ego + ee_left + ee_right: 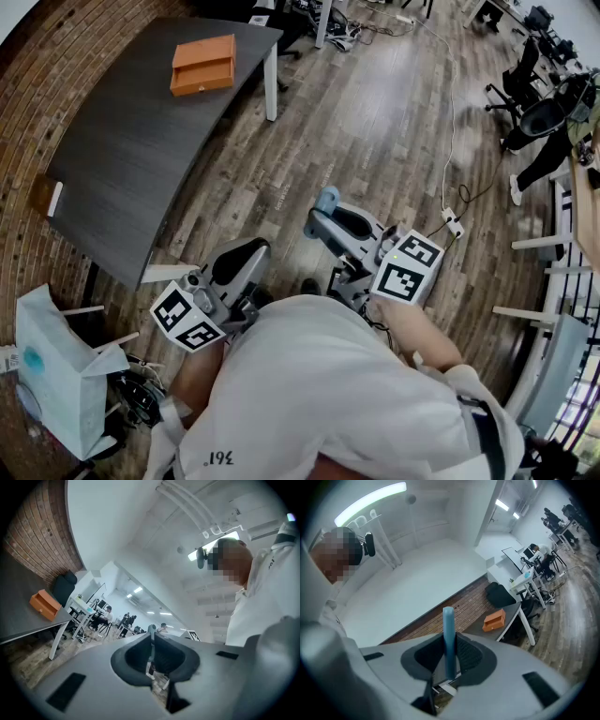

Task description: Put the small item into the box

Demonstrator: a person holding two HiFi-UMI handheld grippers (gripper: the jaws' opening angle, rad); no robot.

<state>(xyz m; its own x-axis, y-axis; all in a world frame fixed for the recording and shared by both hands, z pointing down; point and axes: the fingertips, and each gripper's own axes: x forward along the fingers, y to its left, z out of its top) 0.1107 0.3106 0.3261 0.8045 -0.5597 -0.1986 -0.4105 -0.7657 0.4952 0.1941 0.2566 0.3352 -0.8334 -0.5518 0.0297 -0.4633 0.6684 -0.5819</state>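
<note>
The orange box (202, 64) lies closed on the far end of the dark table (131, 159); it also shows as the orange box (494, 620) in the right gripper view and the orange box (44, 604) in the left gripper view. My right gripper (322, 214) is held over the floor near my body, shut on a flat blue small item (328, 198) that stands up between its jaws as the blue item (448, 637). My left gripper (251, 251) hangs beside it, shut with nothing in it, jaws pressed together (151, 641). Both grippers are well short of the table.
A white bag (56, 375) stands on the floor at the lower left. A power strip with its cable (453, 222) lies on the wooden floor to the right. Office chairs (530, 112) stand at the far right. A brick wall (28, 112) runs behind the table.
</note>
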